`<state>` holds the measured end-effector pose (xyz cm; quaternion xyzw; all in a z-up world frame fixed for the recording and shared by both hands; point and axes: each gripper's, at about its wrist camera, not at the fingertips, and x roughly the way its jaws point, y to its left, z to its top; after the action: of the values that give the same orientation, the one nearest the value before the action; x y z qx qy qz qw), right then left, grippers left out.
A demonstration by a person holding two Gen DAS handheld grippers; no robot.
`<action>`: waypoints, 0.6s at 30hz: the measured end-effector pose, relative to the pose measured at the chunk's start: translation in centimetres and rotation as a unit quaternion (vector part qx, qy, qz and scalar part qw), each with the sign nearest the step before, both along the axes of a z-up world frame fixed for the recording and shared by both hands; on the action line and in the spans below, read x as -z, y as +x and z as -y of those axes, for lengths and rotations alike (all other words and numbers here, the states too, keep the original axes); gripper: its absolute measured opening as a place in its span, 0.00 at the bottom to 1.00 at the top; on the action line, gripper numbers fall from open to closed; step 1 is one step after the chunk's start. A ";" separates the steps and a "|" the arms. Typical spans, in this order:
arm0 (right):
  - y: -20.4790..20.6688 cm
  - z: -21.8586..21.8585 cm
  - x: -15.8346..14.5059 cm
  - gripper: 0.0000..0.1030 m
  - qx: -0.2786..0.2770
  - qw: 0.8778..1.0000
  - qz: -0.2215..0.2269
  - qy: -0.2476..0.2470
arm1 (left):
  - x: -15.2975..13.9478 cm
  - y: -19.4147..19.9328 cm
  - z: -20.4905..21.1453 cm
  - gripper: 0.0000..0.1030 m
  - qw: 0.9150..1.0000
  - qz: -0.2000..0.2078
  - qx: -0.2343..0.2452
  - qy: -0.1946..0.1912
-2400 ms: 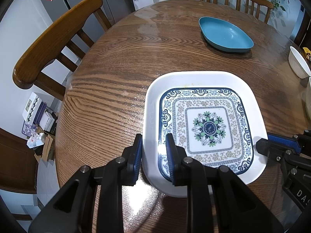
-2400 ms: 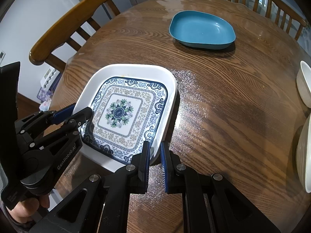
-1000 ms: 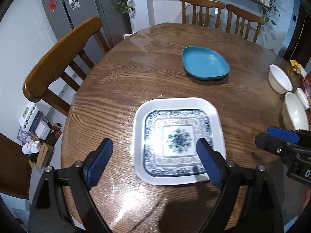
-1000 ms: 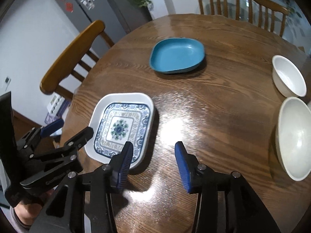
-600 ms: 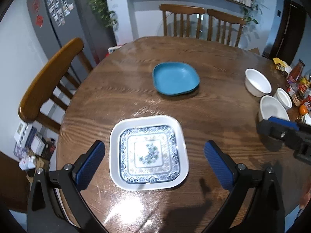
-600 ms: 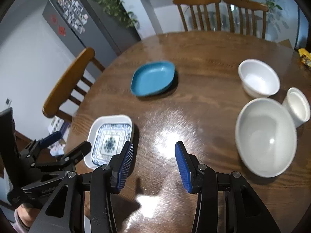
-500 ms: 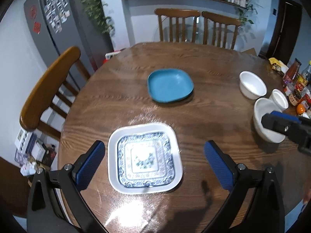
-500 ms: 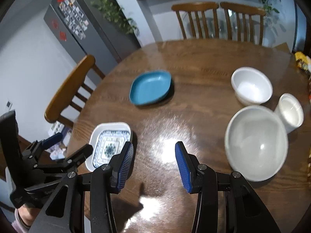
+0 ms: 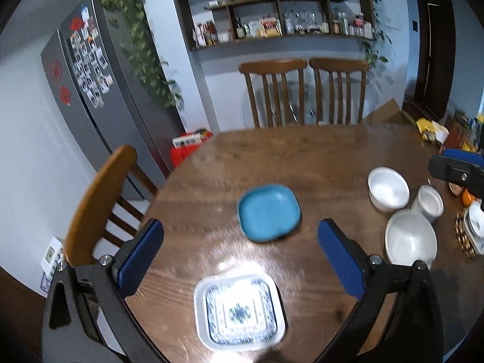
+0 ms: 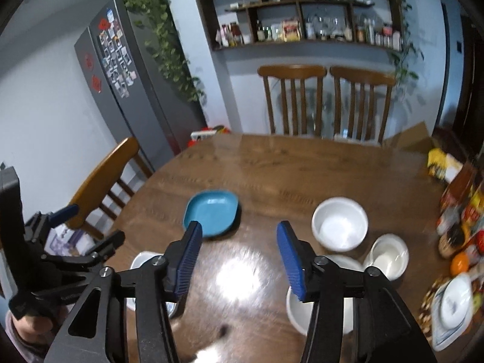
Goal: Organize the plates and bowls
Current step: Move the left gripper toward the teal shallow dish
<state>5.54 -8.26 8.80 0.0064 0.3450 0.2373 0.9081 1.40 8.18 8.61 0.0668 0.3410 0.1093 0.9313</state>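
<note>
Dim bluish indoor light. Overhead glare hotspot on the table [image 10: 302, 181], washing out the patterned plate [image 9: 239, 311] in the left view. Motion blur smears the blue plate [image 9: 267, 212], bowls, wood grain. Strong fisheye bending, black vignette corners. Shelves fairly sharp.

Both off the patterned square plate [image 9: 239, 312] now, no longer clamped on its near rim; plate flat on the round table [image 9: 317, 163]. Left gripper [image 9: 240, 257] spread wide and empty, lifted well above. Right gripper [image 10: 237, 257] also raised, jaws opening, nothing between them. Much more of the room in view.
</note>
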 end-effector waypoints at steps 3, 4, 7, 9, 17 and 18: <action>0.9 -0.7 -1.3 0.52 0.001 1.000 0.016 -0.004 | -1.5 1.1 -0.2 0.99 1.000 0.020 -0.002 0.012; 1.2 -0.9 -1.6 0.52 0.002 1.000 0.020 -0.007 | -1.8 1.5 -0.4 0.99 1.000 0.025 -0.002 0.014; 2.4 -2.2 -2.1 0.54 0.000 1.000 0.026 -0.013 | -2.1 3.2 -1.2 0.99 0.999 0.027 -0.010 0.015; 3.0 -2.8 -1.9 0.59 -0.002 0.999 0.028 -0.016 | -1.5 4.2 -1.9 0.99 1.000 0.023 -0.013 0.015; 7.4 -5.8 2.7 0.65 0.004 0.999 -0.027 -0.028 | 3.8 8.6 -4.4 0.99 0.999 -0.035 -0.027 -0.002; 8.2 -6.3 3.9 0.65 0.004 0.999 -0.043 -0.032 | 4.6 9.2 -4.7 0.99 0.999 -0.045 -0.028 -0.005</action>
<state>13.74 -1.93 4.92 -0.0107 0.3908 0.2219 0.8933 10.57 12.85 4.04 0.0577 0.3851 0.1301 0.9118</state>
